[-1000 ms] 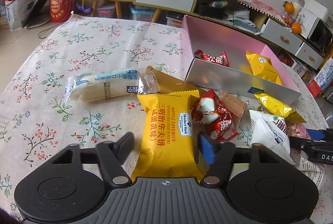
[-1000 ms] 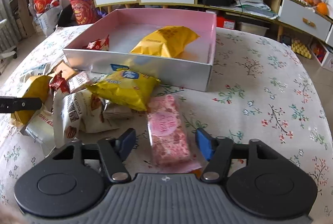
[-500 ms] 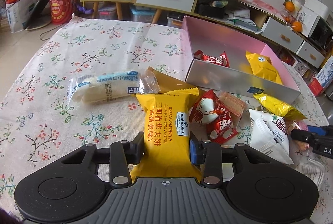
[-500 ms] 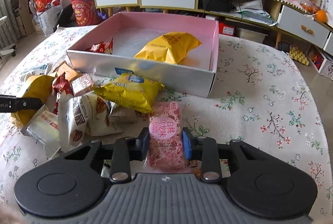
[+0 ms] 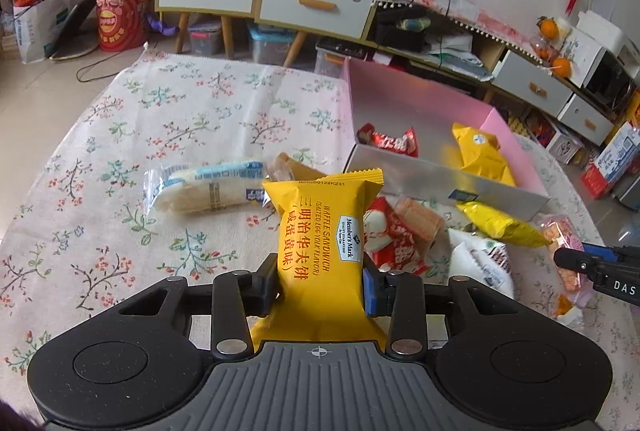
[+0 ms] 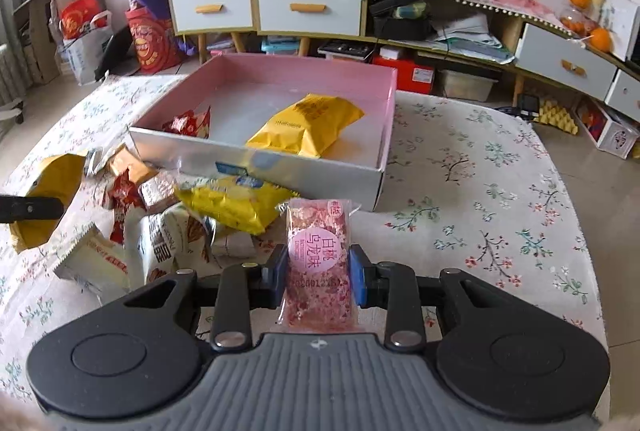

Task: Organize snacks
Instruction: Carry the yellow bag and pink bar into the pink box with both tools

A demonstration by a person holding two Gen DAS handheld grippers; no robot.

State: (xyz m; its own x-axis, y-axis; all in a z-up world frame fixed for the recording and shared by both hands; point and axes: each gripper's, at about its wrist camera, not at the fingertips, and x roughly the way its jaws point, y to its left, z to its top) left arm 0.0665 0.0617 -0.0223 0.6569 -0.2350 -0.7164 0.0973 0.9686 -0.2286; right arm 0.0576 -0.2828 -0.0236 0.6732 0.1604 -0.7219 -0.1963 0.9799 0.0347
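Observation:
My left gripper (image 5: 320, 289) is shut on a yellow waffle sandwich packet (image 5: 322, 231) and holds it lifted off the floral tablecloth. My right gripper (image 6: 318, 281) is shut on a pink snack bar (image 6: 318, 263), raised just in front of the box. The pink-lined silver box (image 6: 256, 157) holds a red packet (image 6: 188, 123) and a yellow bag (image 6: 308, 125). In the left wrist view the same box (image 5: 440, 183) lies to the right, and the right gripper's tip (image 5: 592, 265) shows at the far right edge.
A loose pile of snacks lies between the grippers: a red packet (image 5: 394, 239), a white bag (image 5: 482, 263), a yellow chip bag (image 6: 236, 201). A long white-and-blue roll (image 5: 208, 187) lies to the left. Cabinets (image 6: 264, 9) and shelves stand beyond the table.
Both grippers closed from wide open onto their packets. The left one then lifted the yellow packet off the cloth; the pink bar also rose slightly toward the box.

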